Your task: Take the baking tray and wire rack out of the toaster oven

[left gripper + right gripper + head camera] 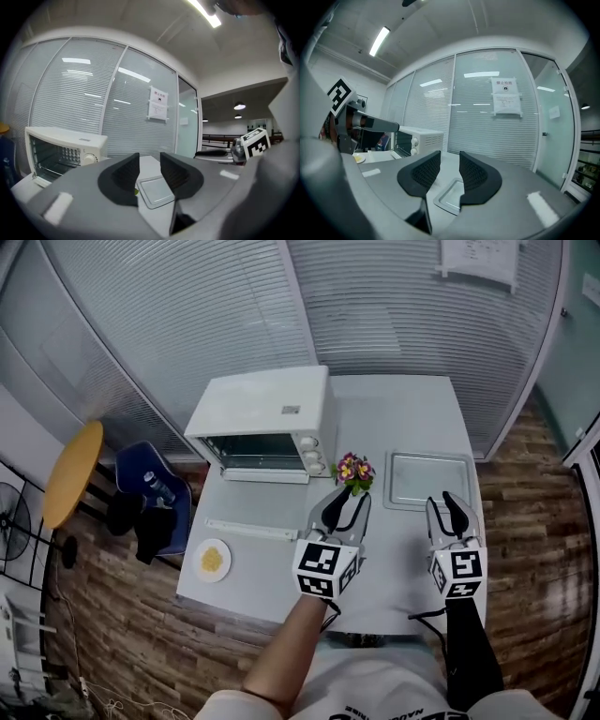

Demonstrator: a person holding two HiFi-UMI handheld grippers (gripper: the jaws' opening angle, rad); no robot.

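Observation:
The white toaster oven (262,418) stands at the table's back left with its door (265,476) folded down; its inside is dark and I cannot make out a rack. The silver baking tray (429,480) lies empty on the table to the oven's right, also seen as the tray (154,192) and the tray (449,197). My left gripper (345,498) hovers open in front of the flowers, left of the tray, as the left gripper view (149,164) confirms. My right gripper (447,504) hovers open just in front of the tray, nothing between its fingers (474,174).
A small pot of flowers (353,469) stands between oven and tray. A long narrow pale piece (251,530) lies in front of the oven door, and a plate of yellow food (212,560) sits near the table's front left corner. Glass walls with blinds stand behind.

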